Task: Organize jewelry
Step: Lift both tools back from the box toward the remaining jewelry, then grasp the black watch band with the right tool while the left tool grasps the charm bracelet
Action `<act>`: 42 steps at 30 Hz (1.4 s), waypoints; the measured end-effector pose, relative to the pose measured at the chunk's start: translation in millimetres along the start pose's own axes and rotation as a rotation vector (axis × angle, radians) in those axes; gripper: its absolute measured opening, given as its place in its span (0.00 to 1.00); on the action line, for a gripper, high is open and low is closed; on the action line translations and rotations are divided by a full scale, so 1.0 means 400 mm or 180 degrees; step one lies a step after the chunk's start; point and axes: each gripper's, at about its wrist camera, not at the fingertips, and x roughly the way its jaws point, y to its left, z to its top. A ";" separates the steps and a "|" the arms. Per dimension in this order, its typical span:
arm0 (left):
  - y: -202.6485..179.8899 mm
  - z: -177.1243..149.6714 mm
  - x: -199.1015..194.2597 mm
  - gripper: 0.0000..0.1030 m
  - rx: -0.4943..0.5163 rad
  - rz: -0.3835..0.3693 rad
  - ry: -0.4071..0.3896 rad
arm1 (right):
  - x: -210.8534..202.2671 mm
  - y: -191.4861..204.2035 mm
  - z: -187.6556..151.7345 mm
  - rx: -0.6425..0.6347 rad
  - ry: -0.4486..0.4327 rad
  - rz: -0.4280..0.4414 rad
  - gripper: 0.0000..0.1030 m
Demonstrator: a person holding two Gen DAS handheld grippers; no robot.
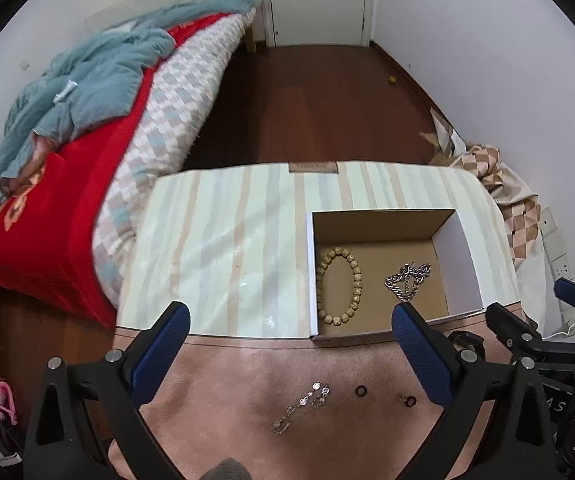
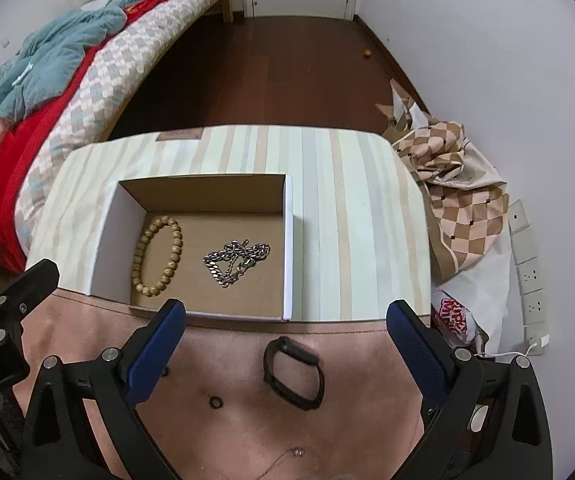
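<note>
An open cardboard box point(image 1: 459, 240) point(image 2: 107, 232) on the striped table holds a wooden bead bracelet point(image 1: 339, 285) point(image 2: 158, 255) and a silver chain point(image 1: 407, 281) point(image 2: 236, 261). On the pink mat point(image 1: 247, 392) point(image 2: 367, 380) in front lie a silver link bracelet point(image 1: 301, 407), two dark rings point(image 1: 361, 391) point(image 1: 409, 401), and in the right wrist view a black watch band point(image 2: 293, 373) and a small dark ring point(image 2: 215, 401). My left gripper point(image 1: 291, 328) is open above the mat. My right gripper point(image 2: 286, 322) is open and empty above the band.
A bed with a red blanket point(image 1: 47, 208) and blue cloth stands at left. Checked fabric and bags point(image 2: 463, 208) lie right of the table by wall sockets point(image 2: 531, 276). Dark wood floor point(image 1: 307, 112) lies beyond the table's far edge.
</note>
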 end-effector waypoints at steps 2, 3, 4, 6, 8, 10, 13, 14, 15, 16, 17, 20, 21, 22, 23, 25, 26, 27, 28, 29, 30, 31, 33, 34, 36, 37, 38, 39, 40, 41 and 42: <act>0.005 -0.012 -0.030 1.00 -0.0005 0.0031 -0.0093 | -0.033 0.002 -0.013 -0.0001 -0.0092 -0.0042 0.98; 0.008 -0.018 -0.046 1.00 -0.0016 0.0032 -0.0141 | -0.052 0.002 -0.021 -0.0002 -0.0134 -0.0050 0.98; 0.010 -0.022 -0.059 1.00 -0.0026 0.0045 -0.0173 | -0.072 0.000 -0.028 0.0012 -0.0176 -0.0046 0.98; 0.015 -0.035 -0.096 1.00 -0.0043 0.0082 -0.0254 | -0.107 0.000 -0.039 0.0023 -0.0264 -0.0062 0.98; 0.015 -0.045 -0.129 1.00 -0.0031 0.0128 -0.0332 | -0.139 -0.004 -0.050 0.0036 -0.0346 -0.0076 0.98; 0.018 -0.058 -0.163 1.00 -0.0044 0.0139 -0.0419 | -0.179 -0.006 -0.065 0.0046 -0.0439 -0.0071 0.98; 0.022 -0.077 -0.203 1.00 -0.0084 0.0115 -0.0496 | -0.229 -0.001 -0.083 0.0029 -0.0560 -0.0109 0.98; 0.024 -0.083 -0.213 1.00 -0.0098 0.0111 -0.0508 | -0.240 -0.001 -0.087 0.0024 -0.0585 -0.0113 0.98; 0.025 -0.086 -0.219 1.00 -0.0108 0.0103 -0.0518 | -0.254 0.001 -0.094 0.0025 -0.0609 -0.0101 0.98; 0.027 -0.093 -0.230 1.00 -0.0117 0.0103 -0.0536 | -0.267 0.002 -0.102 0.0033 -0.0621 -0.0081 0.98; 0.028 -0.099 -0.236 1.00 -0.0128 0.0113 -0.0547 | -0.274 0.003 -0.108 0.0032 -0.0629 -0.0074 0.98; 0.034 -0.114 -0.254 1.00 -0.0195 0.0094 -0.0593 | -0.294 0.008 -0.129 0.0031 -0.0656 -0.0036 0.98; 0.036 -0.118 -0.256 1.00 -0.0222 0.0088 -0.0599 | -0.297 0.008 -0.135 0.0034 -0.0655 -0.0016 0.98; 0.039 -0.122 -0.257 1.00 -0.0247 0.0089 -0.0597 | -0.299 0.008 -0.142 0.0043 -0.0649 0.0012 0.98; 0.044 -0.127 -0.252 1.00 -0.0280 0.0061 -0.0591 | -0.300 0.008 -0.149 0.0053 -0.0643 0.0027 0.98; 0.049 -0.133 -0.231 1.00 -0.0293 0.0006 -0.0530 | -0.292 -0.001 -0.164 0.0106 -0.0618 0.0065 0.98; 0.049 -0.140 -0.218 1.00 -0.0299 0.0017 -0.0485 | -0.281 -0.012 -0.172 0.0170 -0.0587 0.0079 0.98; 0.051 -0.148 -0.196 1.00 -0.0311 0.0054 -0.0431 | -0.267 -0.026 -0.180 0.0241 -0.0562 0.0060 0.98; 0.051 -0.158 -0.175 1.00 -0.0330 0.0132 -0.0405 | -0.253 -0.036 -0.186 0.0286 -0.0545 0.0031 0.98; 0.050 -0.170 -0.154 1.00 -0.0352 0.0240 -0.0388 | -0.230 -0.053 -0.196 0.0362 -0.0508 -0.0015 0.99; 0.050 -0.183 -0.131 1.00 -0.0391 0.0325 -0.0352 | -0.206 -0.067 -0.205 0.0429 -0.0474 -0.0022 0.99; 0.052 -0.197 -0.103 1.00 -0.0451 0.0369 -0.0291 | -0.174 -0.083 -0.216 0.0515 -0.0427 -0.0020 0.98; 0.057 -0.222 -0.045 1.00 -0.0535 0.0393 -0.0109 | -0.108 -0.109 -0.233 0.0635 -0.0297 0.0008 0.98; 0.059 -0.232 -0.018 1.00 -0.0550 0.0398 -0.0013 | -0.066 -0.126 -0.243 0.0716 -0.0206 0.0058 0.98; 0.060 -0.252 0.040 1.00 -0.0550 0.0467 0.0173 | 0.003 -0.154 -0.259 0.0850 -0.0066 0.0104 0.91; 0.063 -0.261 0.070 1.00 -0.0546 0.0510 0.0258 | 0.031 -0.165 -0.264 0.0898 -0.0014 0.0128 0.88; 0.067 -0.266 0.092 1.00 -0.0544 0.0548 0.0316 | 0.065 -0.179 -0.269 0.0959 0.0046 0.0163 0.83; 0.071 -0.272 0.110 1.00 -0.0556 0.0579 0.0368 | 0.101 -0.196 -0.273 0.1050 0.0120 0.0179 0.81; 0.074 -0.273 0.127 1.00 -0.0577 0.0586 0.0412 | 0.132 -0.209 -0.274 0.1141 0.0167 0.0236 0.80; 0.079 -0.275 0.141 1.00 -0.0593 0.0589 0.0458 | 0.150 -0.215 -0.272 0.1182 0.0172 0.0283 0.78; 0.083 -0.277 0.149 1.00 -0.0599 0.0592 0.0490 | 0.172 -0.218 -0.268 0.1199 0.0175 0.0321 0.78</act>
